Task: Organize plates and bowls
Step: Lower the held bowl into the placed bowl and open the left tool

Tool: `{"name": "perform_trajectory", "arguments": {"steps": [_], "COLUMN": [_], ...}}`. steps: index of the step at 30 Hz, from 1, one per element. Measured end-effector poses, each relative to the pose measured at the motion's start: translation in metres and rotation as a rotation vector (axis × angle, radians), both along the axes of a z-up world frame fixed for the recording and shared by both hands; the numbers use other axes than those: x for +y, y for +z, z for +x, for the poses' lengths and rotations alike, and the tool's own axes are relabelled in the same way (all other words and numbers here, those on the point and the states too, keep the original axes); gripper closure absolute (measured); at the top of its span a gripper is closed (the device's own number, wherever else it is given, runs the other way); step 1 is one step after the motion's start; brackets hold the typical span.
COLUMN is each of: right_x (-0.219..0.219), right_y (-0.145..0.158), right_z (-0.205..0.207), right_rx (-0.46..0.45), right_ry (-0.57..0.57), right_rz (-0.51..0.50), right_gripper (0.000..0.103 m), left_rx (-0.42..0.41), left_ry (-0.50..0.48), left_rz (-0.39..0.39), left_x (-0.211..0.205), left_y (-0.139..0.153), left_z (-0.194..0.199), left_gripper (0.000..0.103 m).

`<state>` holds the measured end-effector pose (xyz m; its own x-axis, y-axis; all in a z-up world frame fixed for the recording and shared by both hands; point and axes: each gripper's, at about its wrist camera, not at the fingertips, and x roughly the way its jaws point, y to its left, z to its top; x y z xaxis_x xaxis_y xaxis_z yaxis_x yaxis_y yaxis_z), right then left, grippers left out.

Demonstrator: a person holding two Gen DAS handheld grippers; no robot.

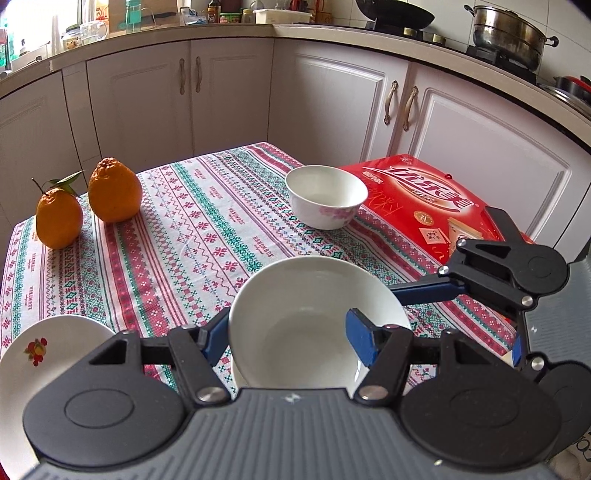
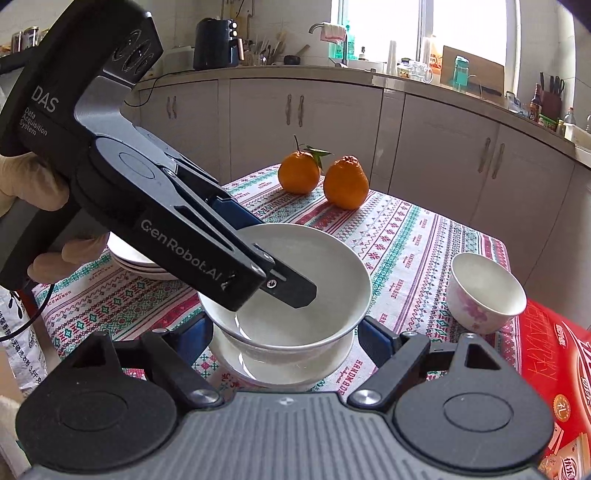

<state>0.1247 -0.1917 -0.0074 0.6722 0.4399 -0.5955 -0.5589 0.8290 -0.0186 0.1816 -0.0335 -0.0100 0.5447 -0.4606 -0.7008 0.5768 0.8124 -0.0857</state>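
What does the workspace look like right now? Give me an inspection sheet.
Surface: table under a patterned tablecloth.
Job's things: large white bowl sits tilted in a lower bowl. A floral bowl stands apart by the box. Stacked plates are at the table edge.
Clutter: two oranges; red box.
Grippers: left gripper straddles the large white bowl's rim, one finger inside; grip unclear. Right gripper is open, its fingers flanking the stack.
Cables: thin black cable hangs below the left handle.
Surroundings: kitchen cabinets; steel pot on the stove.
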Motion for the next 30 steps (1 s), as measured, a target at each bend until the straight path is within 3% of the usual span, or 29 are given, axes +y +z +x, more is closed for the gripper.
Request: {"name": "perform_trajectory", "arguments": {"steps": [30], "right_x": [0.001], "right_y": [-0.016], "right_z": [0.011], "right_rx": [0.067], "right_ry": [0.004], "right_rz": [-0.001], "right_gripper": [0.014], "left_rx": [0.039], "left_ry": [-0.012], "left_rz": [0.001], "left_x": [0.001], "left_y": [-0.020], "left_z": [0.005], "left_gripper": [0.035]}}
